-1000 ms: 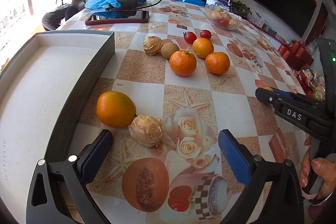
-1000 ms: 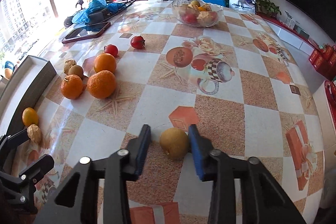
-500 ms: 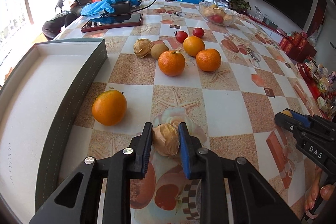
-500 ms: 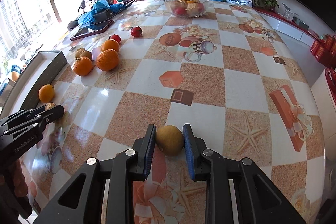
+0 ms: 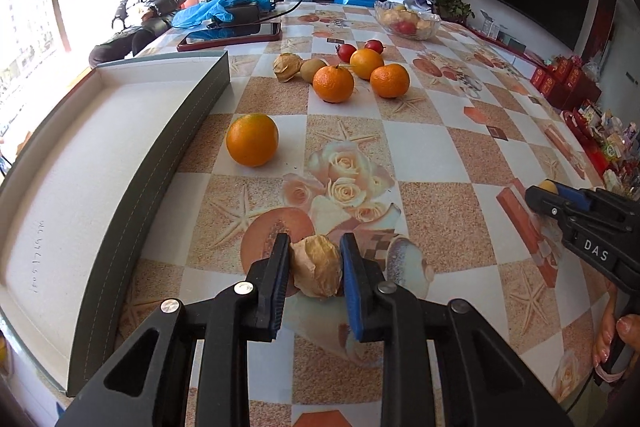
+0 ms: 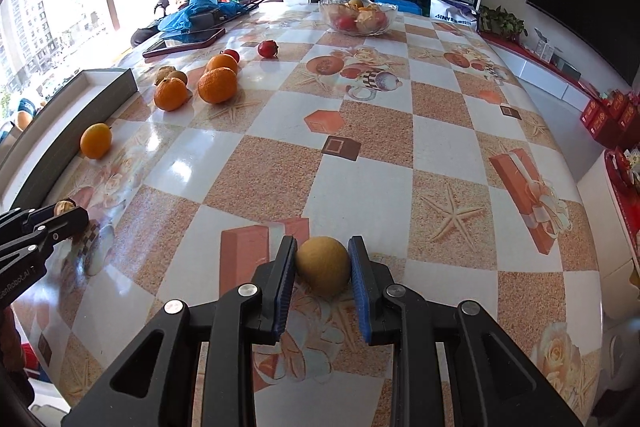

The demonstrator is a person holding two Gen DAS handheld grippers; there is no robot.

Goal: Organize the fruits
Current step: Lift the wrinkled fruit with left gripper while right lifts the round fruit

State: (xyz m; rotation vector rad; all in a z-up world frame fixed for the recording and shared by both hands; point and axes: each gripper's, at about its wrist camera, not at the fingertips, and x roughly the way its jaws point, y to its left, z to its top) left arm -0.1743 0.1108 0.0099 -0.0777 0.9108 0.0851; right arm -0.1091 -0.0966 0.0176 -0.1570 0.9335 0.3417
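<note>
The left claw (image 5: 315,267) is clamped on a papery husked fruit (image 5: 317,265), likely a physalis, near the front edge of the surface (image 5: 440,163). The right claw (image 6: 322,265) is closed on a round tan fruit (image 6: 323,265), perhaps a small pear, also toward the front edge. Both fruits look held just clear of the surface, though contact underneath cannot be told. The empty grey tray (image 5: 172,151) lies along the left edge, with a loose orange (image 5: 252,145) just beside its wall. The step in hand seems to be carrying both fruits to the tray. To do it well, lift each above the tray wall before crossing, keep pressure light on the husk since it will crush easily, bring the left claw in first so the two do not collide, and release low onto the tray floor so the round fruit does not roll
</note>
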